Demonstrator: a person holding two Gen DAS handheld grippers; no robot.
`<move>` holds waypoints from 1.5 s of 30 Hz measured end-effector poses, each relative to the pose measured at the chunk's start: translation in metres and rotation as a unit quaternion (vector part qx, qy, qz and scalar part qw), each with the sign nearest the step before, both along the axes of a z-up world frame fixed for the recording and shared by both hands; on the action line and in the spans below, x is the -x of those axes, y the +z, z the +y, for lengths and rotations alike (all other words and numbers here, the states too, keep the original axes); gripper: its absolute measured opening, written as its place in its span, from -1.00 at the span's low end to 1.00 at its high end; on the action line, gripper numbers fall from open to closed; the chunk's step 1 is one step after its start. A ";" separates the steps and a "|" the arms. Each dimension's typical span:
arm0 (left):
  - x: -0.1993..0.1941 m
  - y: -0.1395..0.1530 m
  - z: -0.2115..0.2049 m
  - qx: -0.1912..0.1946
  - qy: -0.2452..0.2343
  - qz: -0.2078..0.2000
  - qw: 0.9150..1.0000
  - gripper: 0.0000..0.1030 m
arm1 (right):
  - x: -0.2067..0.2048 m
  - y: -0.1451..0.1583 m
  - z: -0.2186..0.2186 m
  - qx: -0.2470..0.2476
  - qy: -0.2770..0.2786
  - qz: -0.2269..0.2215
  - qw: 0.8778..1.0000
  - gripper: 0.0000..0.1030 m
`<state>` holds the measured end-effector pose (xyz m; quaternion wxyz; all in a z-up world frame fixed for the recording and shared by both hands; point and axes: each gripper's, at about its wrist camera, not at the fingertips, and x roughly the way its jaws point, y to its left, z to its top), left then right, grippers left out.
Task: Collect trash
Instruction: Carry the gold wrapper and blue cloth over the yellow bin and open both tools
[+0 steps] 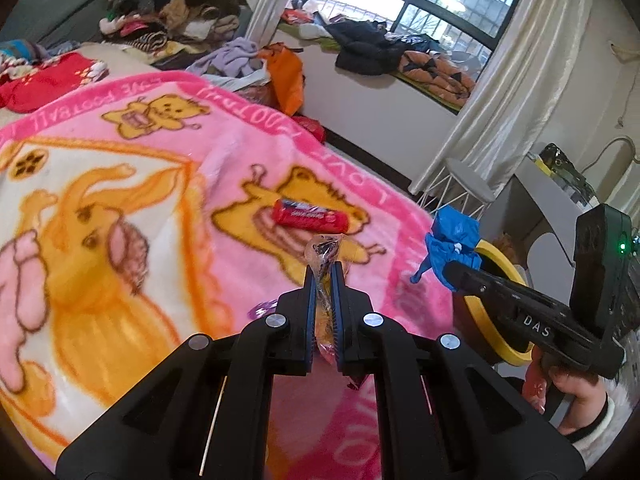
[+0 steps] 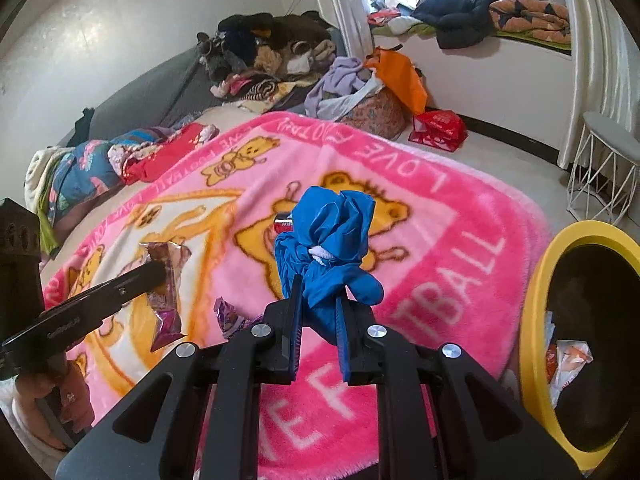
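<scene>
- Across a bed lies a pink fleece blanket (image 2: 460, 240) printed with yellow cartoon bears and white lettering; it serves as the working surface.
- Beyond the far edge of the blanket: piled clothing (image 2: 264, 52) against the wall, an orange bag (image 2: 402, 76), a window seat strewn with garments (image 1: 372, 46), cream curtains, a white wire stool (image 2: 608, 168).
- Left gripper (image 1: 325, 276): jaws pressed together on a crinkled snack wrapper (image 1: 323, 252), which stands up from between the pads, clear of the blanket.
- Right gripper (image 2: 318, 300): jaws pinching a crumpled blue plastic bag (image 2: 332, 232), bunched above the fingertips and lifted off the blanket.
- A red wrapped packet (image 1: 310, 216) rests on the blanket near its middle, on a bear print, beyond the left jaws and apart from them.
- A purple foil wrapper (image 2: 228, 320) lies on the blanket near its front edge, just left of the right gripper.
- Right wrist view only: the open mouth of a yellow-rimmed bin (image 2: 532, 320) off the blanket's right edge, with wrappers inside, and a red bag (image 2: 440, 128) on the floor.
- Left wrist view only: the person's hand (image 1: 576, 396) gripping the right tool's handle.
</scene>
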<state>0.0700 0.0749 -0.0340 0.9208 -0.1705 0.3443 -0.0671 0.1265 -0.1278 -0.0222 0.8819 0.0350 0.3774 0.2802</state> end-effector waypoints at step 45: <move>-0.056 0.032 -0.169 -0.027 -0.169 -0.056 0.984 -0.92 | 0.005 0.003 -0.188 -0.031 -0.209 -0.015 0.977 -0.73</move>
